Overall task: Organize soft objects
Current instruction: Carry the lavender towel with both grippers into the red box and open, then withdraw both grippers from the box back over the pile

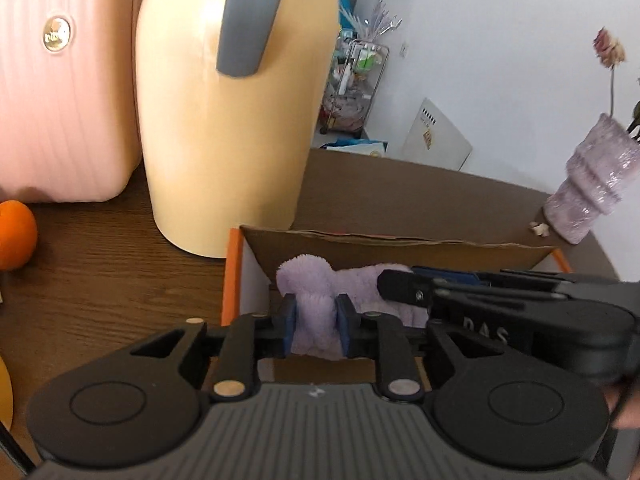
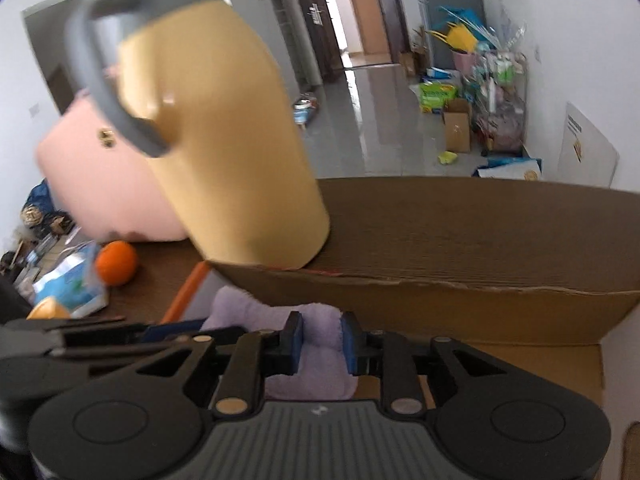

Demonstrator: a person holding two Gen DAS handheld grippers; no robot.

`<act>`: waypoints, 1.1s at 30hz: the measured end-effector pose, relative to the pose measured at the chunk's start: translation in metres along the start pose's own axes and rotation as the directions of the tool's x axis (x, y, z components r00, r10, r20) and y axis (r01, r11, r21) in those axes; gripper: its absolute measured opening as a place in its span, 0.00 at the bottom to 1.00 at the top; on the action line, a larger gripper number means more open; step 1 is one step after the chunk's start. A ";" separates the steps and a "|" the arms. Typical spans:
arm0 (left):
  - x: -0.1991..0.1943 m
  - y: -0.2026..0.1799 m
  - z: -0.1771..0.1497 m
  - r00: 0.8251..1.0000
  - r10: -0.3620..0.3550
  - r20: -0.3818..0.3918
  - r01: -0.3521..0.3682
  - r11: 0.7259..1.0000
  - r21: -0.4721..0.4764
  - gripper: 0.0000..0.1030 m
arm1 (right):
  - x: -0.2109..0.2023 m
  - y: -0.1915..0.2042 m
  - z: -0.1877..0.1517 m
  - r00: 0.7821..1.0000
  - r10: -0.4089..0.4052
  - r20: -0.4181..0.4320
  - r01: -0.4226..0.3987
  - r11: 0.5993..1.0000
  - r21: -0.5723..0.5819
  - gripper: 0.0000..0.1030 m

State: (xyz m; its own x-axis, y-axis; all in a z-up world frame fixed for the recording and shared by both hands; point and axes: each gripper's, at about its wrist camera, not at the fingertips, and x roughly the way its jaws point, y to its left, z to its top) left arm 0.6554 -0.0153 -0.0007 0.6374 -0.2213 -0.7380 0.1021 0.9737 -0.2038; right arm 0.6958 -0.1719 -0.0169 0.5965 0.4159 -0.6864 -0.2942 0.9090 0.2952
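Note:
A fluffy lilac towel (image 1: 316, 300) hangs bunched over an open cardboard box (image 1: 400, 248) with orange edges. My left gripper (image 1: 317, 328) is shut on one fold of it, blue pads pressed against the cloth on both sides. In the right wrist view the same lilac towel (image 2: 320, 332) sits pinched between the blue pads of my right gripper (image 2: 321, 342), also above the cardboard box (image 2: 460, 304). The right gripper's black body (image 1: 520, 312) reaches in from the right in the left wrist view, beside the towel. The box floor under the towel is mostly hidden.
A tall yellow jug (image 1: 236, 112) with a grey handle stands just behind the box's left corner, a pink hard case (image 1: 64, 92) beside it. An orange (image 1: 14, 236) lies on the dark wood table (image 1: 120, 280). A lilac vase (image 1: 592, 184) stands at the box's far right.

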 end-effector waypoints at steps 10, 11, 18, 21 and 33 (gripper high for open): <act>-0.028 0.001 0.000 0.998 0.007 0.069 -0.010 0.999 0.039 0.44 | -0.023 -0.006 -0.011 0.998 -0.040 0.040 0.038 0.998 0.041 0.46; -0.036 -0.001 0.001 0.997 0.006 0.075 -0.010 0.999 0.045 0.45 | -0.037 -0.005 -0.012 0.997 -0.047 0.055 0.045 0.998 0.034 0.47; -0.130 0.004 -0.023 0.979 0.051 0.198 -0.058 0.998 0.030 0.74 | -0.160 -0.004 -0.031 0.977 -0.116 0.180 0.128 0.990 -0.056 0.64; -0.171 0.011 -0.042 0.966 0.094 0.242 -0.104 0.994 0.029 0.78 | -0.213 -0.005 -0.049 0.959 -0.161 0.234 0.183 0.980 -0.074 0.69; -0.290 -0.009 -0.137 0.880 0.138 0.454 -0.186 0.981 0.063 0.92 | -0.357 0.001 -0.145 0.892 -0.174 0.418 0.208 0.977 -0.037 0.77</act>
State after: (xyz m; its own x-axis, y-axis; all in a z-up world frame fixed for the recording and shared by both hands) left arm 0.3649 0.0330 0.1274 0.9220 -0.0355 -0.3856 0.0291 0.9993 -0.0222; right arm 0.3739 -0.3230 0.1319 0.8951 0.2238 -0.3855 -0.1915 0.9740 0.1210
